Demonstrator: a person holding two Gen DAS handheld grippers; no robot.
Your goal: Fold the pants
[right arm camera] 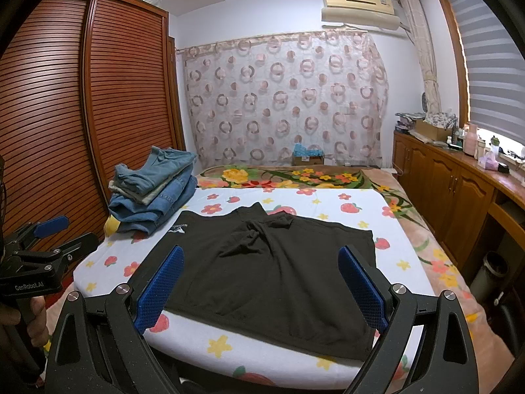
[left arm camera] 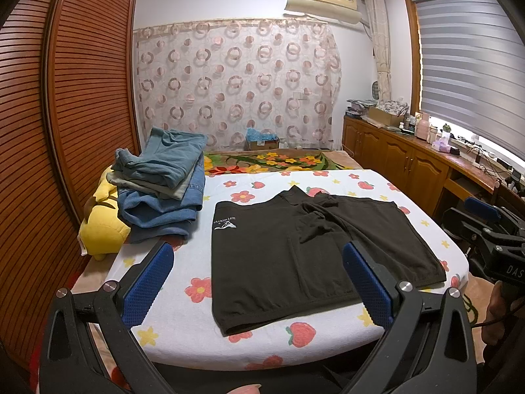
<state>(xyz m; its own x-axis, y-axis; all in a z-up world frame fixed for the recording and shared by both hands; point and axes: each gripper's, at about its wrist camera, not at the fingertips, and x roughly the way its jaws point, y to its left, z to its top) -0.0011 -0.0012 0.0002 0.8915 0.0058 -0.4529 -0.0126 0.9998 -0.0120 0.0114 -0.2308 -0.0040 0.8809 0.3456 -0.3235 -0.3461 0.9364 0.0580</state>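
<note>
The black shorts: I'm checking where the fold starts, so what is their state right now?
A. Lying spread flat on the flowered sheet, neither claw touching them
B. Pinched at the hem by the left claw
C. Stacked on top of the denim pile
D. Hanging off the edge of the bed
A: the black shorts lie spread on the flowered sheet, while the left claw and right claw both hover open and empty above the near edge.

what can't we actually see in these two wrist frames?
- Black shorts: logo text too small to read, both views.
- Shorts' near hem: partly covered by the right gripper fingers, right view.
- Yellow plush toy: mostly buried under the jeans pile, both views.
- Items on the cabinet top: too small to identify.
</note>
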